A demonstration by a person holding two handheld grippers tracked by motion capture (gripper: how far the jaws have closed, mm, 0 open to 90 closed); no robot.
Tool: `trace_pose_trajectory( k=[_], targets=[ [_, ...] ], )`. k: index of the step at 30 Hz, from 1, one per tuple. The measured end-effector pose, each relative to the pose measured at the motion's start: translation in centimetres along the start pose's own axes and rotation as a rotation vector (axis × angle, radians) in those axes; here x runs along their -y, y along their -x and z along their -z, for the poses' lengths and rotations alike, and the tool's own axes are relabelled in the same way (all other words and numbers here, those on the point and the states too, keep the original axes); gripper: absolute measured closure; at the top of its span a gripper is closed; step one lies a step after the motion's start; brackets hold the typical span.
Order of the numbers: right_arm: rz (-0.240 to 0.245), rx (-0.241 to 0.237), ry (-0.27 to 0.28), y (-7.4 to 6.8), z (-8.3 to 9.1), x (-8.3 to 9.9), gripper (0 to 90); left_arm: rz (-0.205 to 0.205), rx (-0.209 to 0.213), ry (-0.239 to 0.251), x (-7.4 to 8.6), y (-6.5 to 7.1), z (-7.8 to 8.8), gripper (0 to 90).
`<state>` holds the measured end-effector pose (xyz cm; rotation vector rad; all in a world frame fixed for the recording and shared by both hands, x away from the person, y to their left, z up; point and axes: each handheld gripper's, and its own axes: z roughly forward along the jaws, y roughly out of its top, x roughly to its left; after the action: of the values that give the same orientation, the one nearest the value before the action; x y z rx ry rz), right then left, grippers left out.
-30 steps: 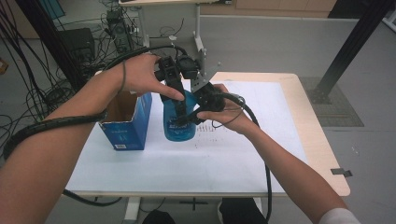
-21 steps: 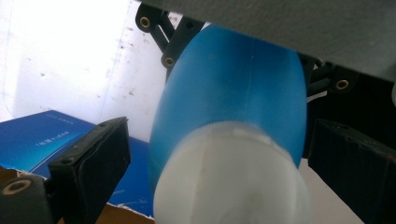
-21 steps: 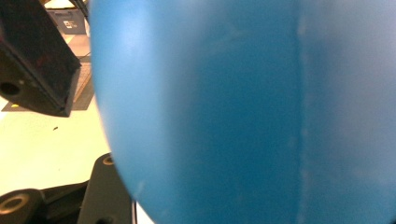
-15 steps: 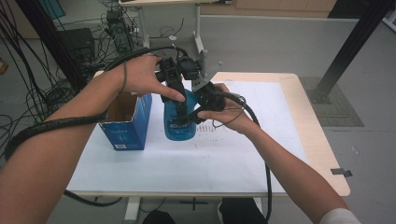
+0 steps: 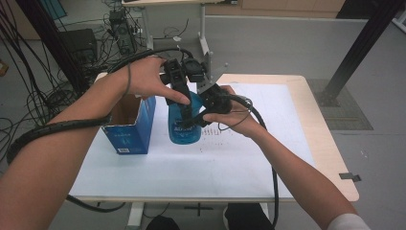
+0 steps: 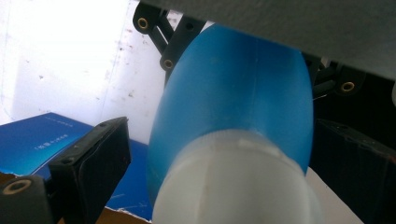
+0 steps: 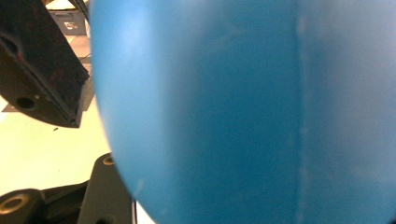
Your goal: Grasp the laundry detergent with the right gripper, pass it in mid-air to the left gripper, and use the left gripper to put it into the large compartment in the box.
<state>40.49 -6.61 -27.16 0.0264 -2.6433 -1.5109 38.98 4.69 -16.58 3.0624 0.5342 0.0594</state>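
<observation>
I take the table as my landmark: it carries a white sheet over most of its top, with bare wood along the right edge. Toward the table's left end stands an open blue box, its top flaps up and brown inside.

Just right of the box, about mid-table, a blue bottle stands upright on the sheet. From my left gripper view its white cap points up toward the camera, with the blue shoulder swelling behind it.

My left gripper comes down over the bottle's top from the box side. Its two black jaws sit on either side of the neck; there is a visible gap between the left jaw and the bottle, so I read this claw as released, straddling the neck without clamping it.

My right gripper is against the bottle's side away from the box, at mid-height. Its own camera is pressed so close that blue plastic covers nearly everything; I cannot tell whether this claw is clenched on the bottle or loose.
</observation>
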Motion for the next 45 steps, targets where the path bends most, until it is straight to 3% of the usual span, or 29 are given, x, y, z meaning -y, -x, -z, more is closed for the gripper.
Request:
trace_pose_trajectory(
  k=[1,3,4,5,6,9,10,12,13,18,20,22,28,29,38,40,45],
  targets=[
    [0.003,0.003,-0.003,0.03,-0.01,0.01,42.6,0.023,0.002,0.010,0.01,0.16,-0.19,6.6],
    [0.003,0.000,-0.004,-0.01,-0.03,0.01,42.6,0.004,0.001,-0.003,-0.06,0.06,-0.16,6.5],
    [0.031,0.008,0.004,0.20,-0.13,0.02,42.7,0.004,0.001,-0.003,-0.06,0.06,-0.16,6.6],
    [0.031,0.008,0.004,0.20,-0.13,0.02,42.7,0.022,0.002,0.015,0.00,0.18,-0.28,6.6],
    [0.012,-0.001,0.003,0.00,-0.10,-0.04,42.7,0.023,0.004,0.017,0.00,0.20,-0.27,6.6],
    [0.016,0.002,0.005,-0.02,-0.13,-0.07,42.7,0.022,0.002,0.014,0.01,0.19,-0.18,6.6],
    [0.014,0.002,0.005,-0.04,-0.12,-0.07,42.7,0.004,0.005,0.002,0.00,0.06,-0.07,6.6],
    [0.011,0.002,0.005,-0.05,-0.11,-0.08,42.7,0.021,0.003,0.016,0.03,0.19,-0.17,6.6],
    [0.012,0.003,0.004,-0.05,-0.11,-0.08,42.7,0.006,0.002,0.005,0.01,0.09,-0.10,6.6],
    [0.015,0.002,0.005,-0.05,-0.07,-0.07,42.7,0.018,0.005,0.021,-0.02,0.26,-0.13,6.6],
    [0.016,0.000,0.006,-0.05,-0.01,-0.08,42.7,-0.003,0.003,0.006,-0.10,0.16,0.02,6.6],
    [0.011,-0.002,0.007,-0.09,0.00,-0.09,42.7,0.019,0.004,0.023,-0.10,0.33,-0.09,6.6],
    [0.005,0.003,0.003,-0.13,0.13,-0.08,42.7,-0.007,-0.002,0.005,-0.15,0.13,0.18,6.6],
    [0.005,0.003,0.003,-0.12,0.14,-0.07,42.6,0.007,0.000,0.012,-0.13,0.24,0.09,6.6],
    [0.015,0.000,0.008,-0.11,0.11,-0.11,42.7,0.004,0.000,0.011,-0.10,0.27,-0.02,6.8],
    [0.015,-0.001,0.010,-0.15,0.11,-0.12,42.7,0.034,0.002,0.032,-0.08,0.50,-0.20,6.8],
    [0.015,0.003,0.008,-0.15,0.14,-0.11,42.7,0.015,-0.003,0.023,-0.21,0.41,-0.03,6.9]
  ],
)
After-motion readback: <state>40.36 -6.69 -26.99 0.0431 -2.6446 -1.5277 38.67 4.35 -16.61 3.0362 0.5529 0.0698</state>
